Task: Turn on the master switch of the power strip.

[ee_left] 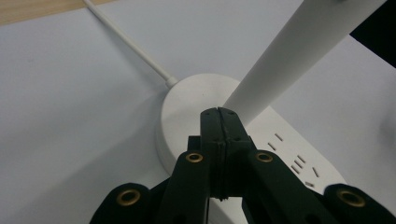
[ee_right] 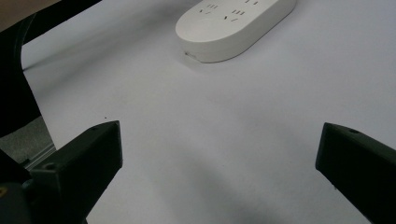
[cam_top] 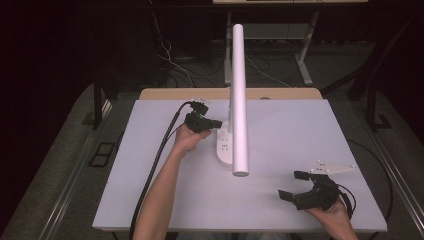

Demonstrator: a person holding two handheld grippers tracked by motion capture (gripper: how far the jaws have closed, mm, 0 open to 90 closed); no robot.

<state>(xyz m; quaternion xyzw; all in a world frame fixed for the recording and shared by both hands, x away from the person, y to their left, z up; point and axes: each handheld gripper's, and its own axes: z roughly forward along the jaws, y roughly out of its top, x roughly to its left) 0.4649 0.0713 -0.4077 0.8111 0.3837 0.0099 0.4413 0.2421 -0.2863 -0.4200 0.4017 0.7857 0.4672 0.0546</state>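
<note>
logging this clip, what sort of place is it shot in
Probably a lab or recording studio, not a home: a white-topped table on a dark floor with loose cables, a white power strip, and handheld grippers, left gripper and right gripper, with trailing leads.

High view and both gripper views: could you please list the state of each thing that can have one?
left gripper: shut, empty, tips at the lamp's foot.
right gripper: open, empty, above the table.
power strip: flat on the table, visible sockets empty.
white lamp: tube-shaped, standing at the strip's far end; on or off cannot be told.
</note>
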